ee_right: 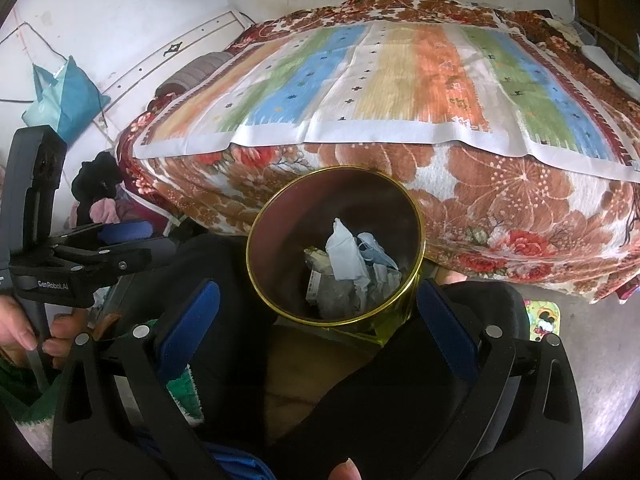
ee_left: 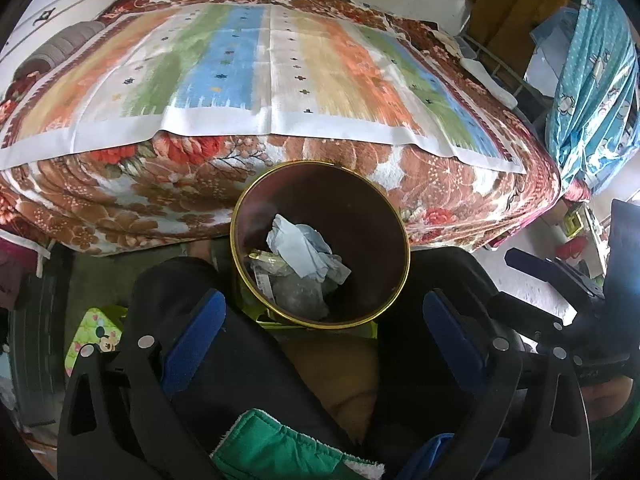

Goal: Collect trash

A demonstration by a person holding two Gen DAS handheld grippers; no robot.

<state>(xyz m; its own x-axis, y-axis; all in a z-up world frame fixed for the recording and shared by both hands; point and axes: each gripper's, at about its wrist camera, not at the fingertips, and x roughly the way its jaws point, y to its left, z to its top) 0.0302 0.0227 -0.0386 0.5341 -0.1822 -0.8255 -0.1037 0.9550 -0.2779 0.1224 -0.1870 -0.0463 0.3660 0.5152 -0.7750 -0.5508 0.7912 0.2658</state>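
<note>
Green quilted fabric (ee_left: 276, 444) fills the 6 o'clock edge of the left wrist view, lying between the spread fingers of the left tool (ee_left: 320, 316), which pinches nothing. Just beyond the blue pads (ee_left: 198, 336), a round bin (ee_left: 396, 216) with a gold rim and dark inner wall stands at the centre, flanked by dark-clothed knees (ee_left: 176, 280) at 8 and 4 o'clock. Trash sits at the bottom of the bin: crumpled pale blue paper (ee_left: 304, 250) on top, a clear plastic wrapper (ee_left: 298, 294) beneath it, and a small gold-coloured scrap (ee_left: 264, 257) at the paper's 9 o'clock. Behind the bin, from 9 to 3 o'clock, stretches a bed (ee_left: 120, 208) under a floral brown blanket, topped by a striped cloth (ee_left: 256, 76) in orange, green, blue and cream. A teal curtain (ee_left: 592, 80) hangs at 2 o'clock.

From the right wrist, the right tool (ee_right: 320, 312) is likewise spread wide and holds nothing, its fingers framing the same bin (ee_right: 418, 216) and paper (ee_right: 344, 254). The left tool (ee_right: 124, 240) shows at 9 o'clock, gripped by a hand (ee_right: 24, 328). A teal bag (ee_right: 66, 96) hangs on the wall at 10 o'clock.
</note>
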